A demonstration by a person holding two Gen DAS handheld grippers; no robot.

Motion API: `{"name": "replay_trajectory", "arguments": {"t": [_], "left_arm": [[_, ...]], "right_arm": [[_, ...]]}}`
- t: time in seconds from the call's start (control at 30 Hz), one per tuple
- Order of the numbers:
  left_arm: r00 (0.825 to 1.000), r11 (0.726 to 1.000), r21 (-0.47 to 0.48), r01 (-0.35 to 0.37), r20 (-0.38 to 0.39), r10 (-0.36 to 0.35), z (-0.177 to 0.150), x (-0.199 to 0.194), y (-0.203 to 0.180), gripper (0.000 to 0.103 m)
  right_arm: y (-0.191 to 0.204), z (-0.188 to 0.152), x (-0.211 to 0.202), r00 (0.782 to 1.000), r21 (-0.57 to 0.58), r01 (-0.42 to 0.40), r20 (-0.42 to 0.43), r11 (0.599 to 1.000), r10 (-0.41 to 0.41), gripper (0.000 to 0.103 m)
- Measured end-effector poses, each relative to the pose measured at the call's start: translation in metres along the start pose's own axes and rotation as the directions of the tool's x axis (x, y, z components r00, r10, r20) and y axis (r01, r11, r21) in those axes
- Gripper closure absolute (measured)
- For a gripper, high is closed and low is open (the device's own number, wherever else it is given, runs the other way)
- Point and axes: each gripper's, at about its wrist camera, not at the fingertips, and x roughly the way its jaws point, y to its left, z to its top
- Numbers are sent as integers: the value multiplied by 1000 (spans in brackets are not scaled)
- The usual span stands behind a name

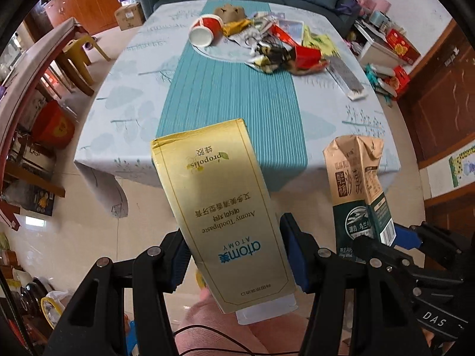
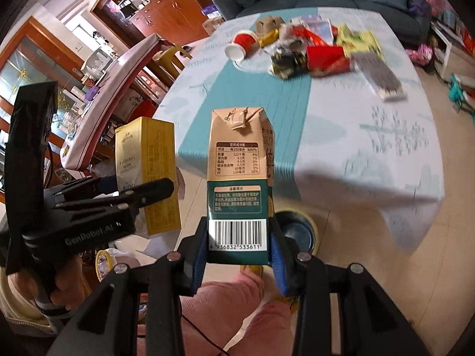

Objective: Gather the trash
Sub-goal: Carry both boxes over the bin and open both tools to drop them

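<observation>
A flat gold cardboard toothpaste box (image 1: 221, 210) stands tilted between the blue pads of the left gripper (image 1: 234, 255), which is clamped across the box's lower half. Just beside it, a crumpled tan-and-green drink carton (image 2: 240, 184) is pinched upright at its barcode end by the right gripper (image 2: 239, 247). Both pieces hang off the table, over the tiled floor and the person's pink-trousered lap (image 2: 225, 311), apparently so each can be dropped into a container below; a round dark bin with a yellow rim (image 2: 297, 231) sits on the floor under the carton and looks the likely target. Well apart, on the far side of the round table with its pale leaf-print cloth (image 1: 124, 101) and teal striped runner (image 1: 225, 98), the remaining litter lies heaped: a tipped red paper cup (image 1: 204, 29), a flattened red carton (image 1: 307, 56), crumpled wrappers (image 1: 267, 56) and a grey remote control (image 1: 346, 78). By the look of that pile, the collecting is far from finished.
</observation>
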Motion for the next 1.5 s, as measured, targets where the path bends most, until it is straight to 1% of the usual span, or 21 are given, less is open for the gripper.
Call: {"name": "replay_trajectory", "arguments": {"t": [0.17,0.33,0.43,0.5,0.6,0.67,0.77,0.83,0.93,1.0,1.07,1.1,1.13,1.17,1.2,1.23,1.27,1.4,1.5], "left_arm": [[999,998,63,-12,-39,14,-12,22,-10,48],[995,993,115,-9,-93,20,-27,58,-15,48],[993,992,127,17,-116,-2,-33,85,-13,47],[991,991,121,60,-127,-44,-36,106,-9,47],[988,988,127,89,-140,-71,-42,146,-3,47],[986,986,137,96,-147,-75,-46,176,-1,47],[988,983,161,84,-144,-61,-50,220,-1,47],[991,981,182,68,-128,-45,-53,246,0,47],[995,979,198,39,-100,-19,-57,275,3,45],[994,980,195,27,-106,-6,-59,295,7,44],[994,981,189,31,-108,-10,-60,312,11,33],[995,982,188,31,-102,-12,-61,316,13,22],[996,982,185,31,-91,-14,-61,319,15,16],[997,983,181,36,-78,-22,-61,322,16,14],[997,983,179,39,-71,-26,-61,324,17,13],[998,983,178,39,-63,-28,-61,327,18,13],[998,984,176,40,-56,-31,-62,327,19,13],[999,986,163,31,-37,-25,-66,322,23,13],[1000,984,176,24,-23,-20,-64,308,24,13]], "right_arm": [[-9,-21,11,1000,55,-2,-19,998,3,66],[-27,-41,39,998,162,13,-62,987,-3,66],[-40,-51,62,996,217,31,-86,976,-12,66],[-50,-60,84,994,253,48,-103,966,-23,66],[-63,-70,118,992,287,76,-116,955,-44,66],[-73,-79,148,990,315,94,-130,944,-55,65],[-86,-88,191,987,337,118,-143,934,-73,65],[-94,-93,216,985,343,135,-150,929,-88,65],[-109,-99,257,981,360,157,-167,919,-102,65],[-118,-101,277,981,380,158,-170,911,-99,65],[-124,-108,293,980,397,161,-174,904,-99,65],[-128,-110,299,980,403,158,-176,901,-93,65],[-132,-109,305,980,409,156,-177,899,-89,63],[-136,-109,311,980,415,153,-179,897,-84,56],[-139,-110,314,981,420,148,-180,895,-78,51],[-140,-109,318,981,423,150,-179,894,-80,41],[-141,-108,318,981,422,155,-172,893,-89,37],[-137,-108,313,982,418,164,-159,894,-106,36],[-137,-107,307,981,423,170,-156,890,-113,36]]}}
